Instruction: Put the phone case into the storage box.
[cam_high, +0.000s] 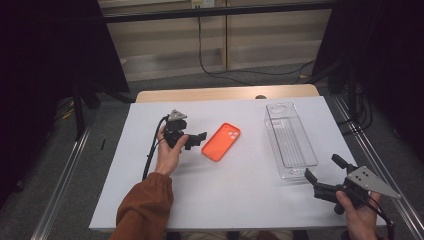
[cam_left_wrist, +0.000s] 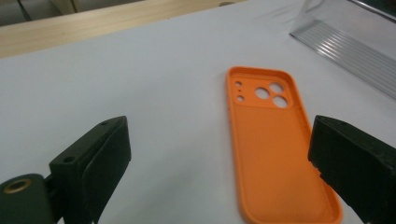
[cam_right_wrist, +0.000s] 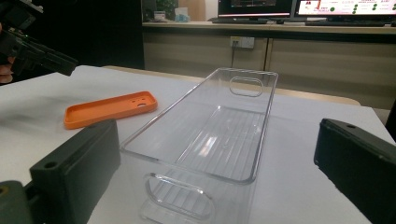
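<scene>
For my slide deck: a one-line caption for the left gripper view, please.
Open left gripper poised over an orange phone case lying inside-up on the white table.

1. From above, the white table (cam_high: 250, 190) is evenly and brightly lit, while the room beyond its left and right edges falls nearly black.
2. My left hand (cam_high: 167, 155) throws a soft shadow toward the table's near edge.
3. The clear bin (cam_high: 290, 140) catches pale glare along its ribbed floor and rims.
4. In my gripper views my own jaws sit blurred and dark at the bottom, close to the lens.
5. The orange phone case (cam_left_wrist: 275, 149) looks sharp, its colour strong.
6. Screens behind the table's far edge glow bright.
</scene>
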